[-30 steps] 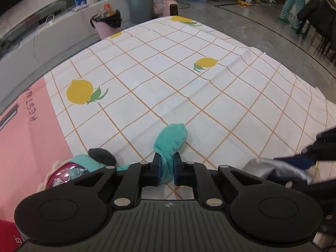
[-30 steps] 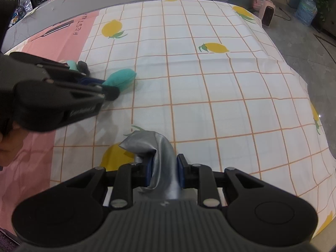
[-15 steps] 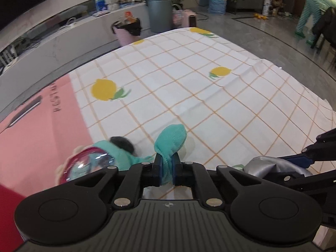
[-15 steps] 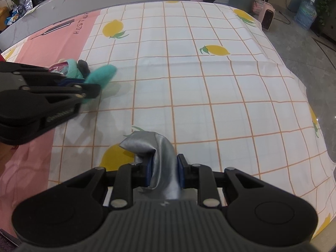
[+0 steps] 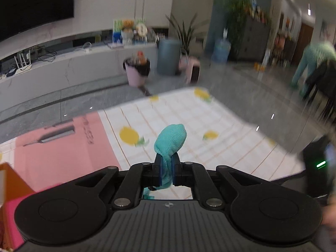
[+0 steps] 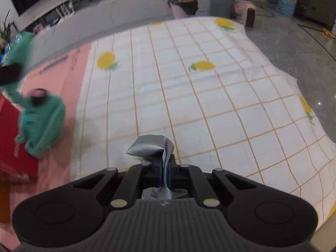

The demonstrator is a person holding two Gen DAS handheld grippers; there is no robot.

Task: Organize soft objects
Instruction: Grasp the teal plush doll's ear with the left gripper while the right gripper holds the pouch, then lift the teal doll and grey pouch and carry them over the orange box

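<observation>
From your left wrist cam, your left gripper is clamped tight on a teal plush limb that pokes up past the fingertips, with the lemon-print cloth below and ahead. From the right cam, your right gripper is pinched shut on a grey fabric piece, bunched just beyond the tips, while the teal plush toy dangles far off to its left, blurry.

tablecloth centre open, teal plush toy at left edge
</observation>
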